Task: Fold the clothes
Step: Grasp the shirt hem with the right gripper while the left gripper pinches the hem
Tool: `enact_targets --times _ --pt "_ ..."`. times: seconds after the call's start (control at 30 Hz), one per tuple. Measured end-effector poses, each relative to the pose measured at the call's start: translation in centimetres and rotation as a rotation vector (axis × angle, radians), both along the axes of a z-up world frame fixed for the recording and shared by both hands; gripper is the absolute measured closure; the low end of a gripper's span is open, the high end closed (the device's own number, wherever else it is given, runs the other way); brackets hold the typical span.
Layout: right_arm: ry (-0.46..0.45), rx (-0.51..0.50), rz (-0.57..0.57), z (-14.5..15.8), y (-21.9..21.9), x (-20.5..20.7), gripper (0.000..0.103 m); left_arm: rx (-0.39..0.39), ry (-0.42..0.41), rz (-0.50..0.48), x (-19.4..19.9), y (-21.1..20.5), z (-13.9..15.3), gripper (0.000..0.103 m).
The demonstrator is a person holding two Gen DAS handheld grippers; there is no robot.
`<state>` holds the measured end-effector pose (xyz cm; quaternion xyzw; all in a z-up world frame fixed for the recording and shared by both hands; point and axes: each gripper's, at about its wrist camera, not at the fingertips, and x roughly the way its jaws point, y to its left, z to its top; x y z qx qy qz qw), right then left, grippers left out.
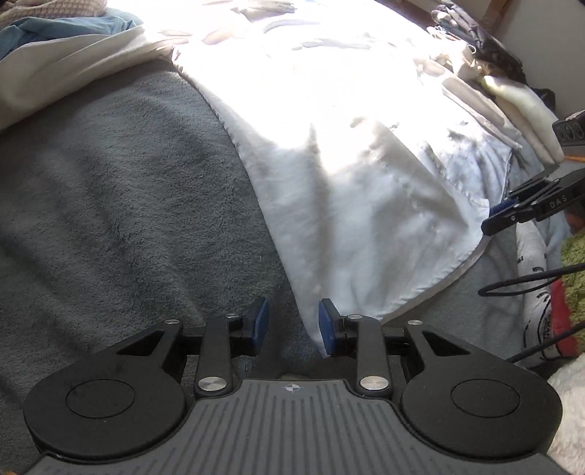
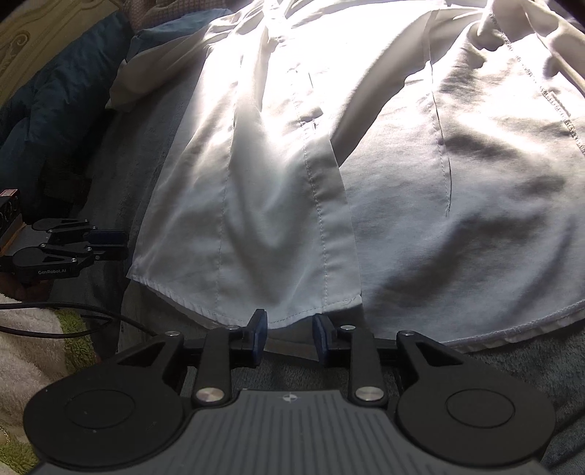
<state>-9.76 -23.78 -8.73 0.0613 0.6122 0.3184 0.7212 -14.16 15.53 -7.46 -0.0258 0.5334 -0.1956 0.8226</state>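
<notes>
From the left wrist view, a white shirt [image 1: 329, 146] lies spread over a grey fleece blanket [image 1: 120, 190], bright sunlight washing out its far half. The left gripper [image 1: 293, 325] hangs at the shirt's near corner with its blue pads apart; the hem's edge lies just beside the right-hand pad, and nothing is clamped between them. Right of the shirt, the right gripper [image 1: 501, 215] reaches in from the frame edge toward the hem. Beyond the shirt on that side lies a stack of pale folded cloth [image 1: 523, 106], and nearer, a black cable [image 1: 530, 277] loops over a printed white garment [image 1: 537, 292]. Left of the shirt's far end sits blue cloth [image 1: 44, 33].

From the right wrist view, the shirt [image 2: 365, 164] fills the frame, its stitched button placket running down to the hem. The right gripper [image 2: 289, 329] sits at that hem with its pads spread and released; the hem edge lies just beyond the tips, ungripped. Left of the shirt, the left gripper [image 2: 109, 244] hovers over the blanket [image 2: 153, 164], its pads parted. Further left lie dark blue bedding [image 2: 55, 98], a cable [image 2: 73, 314] and a fluffy green-and-white cloth [image 2: 44, 343].
</notes>
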Motion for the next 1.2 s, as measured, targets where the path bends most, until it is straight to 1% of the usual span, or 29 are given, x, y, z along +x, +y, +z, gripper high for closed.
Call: enact_targets --times 0.17,0.2,0.23,0.27,0.33,0.37,0.5,0.6,0.73,0.77,0.83,0.87,0.93,1.03,1.1,1.17,1.2 --pt "0.0 0.0 -0.002 -0.1 0.2 -0.2 0.074 0.002 0.048 0.032 1.5 -1.4 -1.2 0.076" --pt "0.001 0.0 -0.003 -0.2 0.3 -0.2 0.074 -0.001 0.056 0.047 1.6 -1.4 -1.4 0.083" --pt "0.001 0.001 -0.003 -0.2 0.3 -0.3 0.074 -0.001 0.061 0.059 1.7 -1.3 -1.5 0.094" --pt "0.001 0.001 -0.004 -0.2 0.3 -0.3 0.074 0.0 0.067 0.071 1.7 -1.2 -1.7 0.096" --pt "0.002 0.002 -0.004 -0.3 0.4 -0.4 0.074 -0.016 0.078 0.092 1.7 -0.7 -1.6 0.102" --pt "0.001 0.002 -0.004 -0.3 0.4 -0.4 0.074 -0.024 0.083 0.103 1.7 -0.5 -1.5 0.103" --pt "0.003 0.004 -0.001 -0.4 0.2 -0.4 0.073 -0.046 0.094 0.13 1.4 0.6 -1.0 0.103" --pt "0.01 0.009 -0.004 -0.6 0.0 -0.3 0.074 -0.037 0.119 0.15 1.2 1.6 -1.5 0.103" --pt "0.009 0.007 -0.003 -0.7 0.0 -0.3 0.073 -0.098 0.158 0.158 0.8 2.1 -2.0 0.102" --pt "0.009 0.007 -0.003 -0.7 0.0 -0.3 0.073 -0.11 0.164 0.16 0.8 2.1 -2.1 0.101" --pt "0.008 0.006 -0.004 -0.6 0.0 -0.3 0.073 -0.124 0.17 0.165 0.7 2.2 -2.3 0.095" --pt "0.008 0.006 -0.004 -0.6 0.0 -0.3 0.073 -0.129 0.171 0.168 0.7 2.2 -2.3 0.094" --pt "0.008 0.006 -0.005 -0.5 0.1 -0.3 0.073 -0.124 0.175 0.159 0.6 1.7 -2.5 0.093" --pt "0.001 0.001 -0.005 -0.4 0.0 -0.4 0.074 -0.07 0.167 0.106 0.1 1.0 -2.6 0.093" --pt "-0.006 -0.004 -0.005 -0.1 -0.1 -0.3 0.073 -0.053 0.156 0.084 -0.4 1.2 -2.3 0.093" --pt "-0.016 -0.004 -0.003 0.4 -0.5 -0.2 0.073 -0.053 0.148 0.083 -0.6 1.4 -1.8 0.088" --pt "-0.022 -0.004 -0.001 0.7 -0.6 -0.2 0.073 -0.057 0.145 0.085 -0.8 1.7 -1.5 0.083"
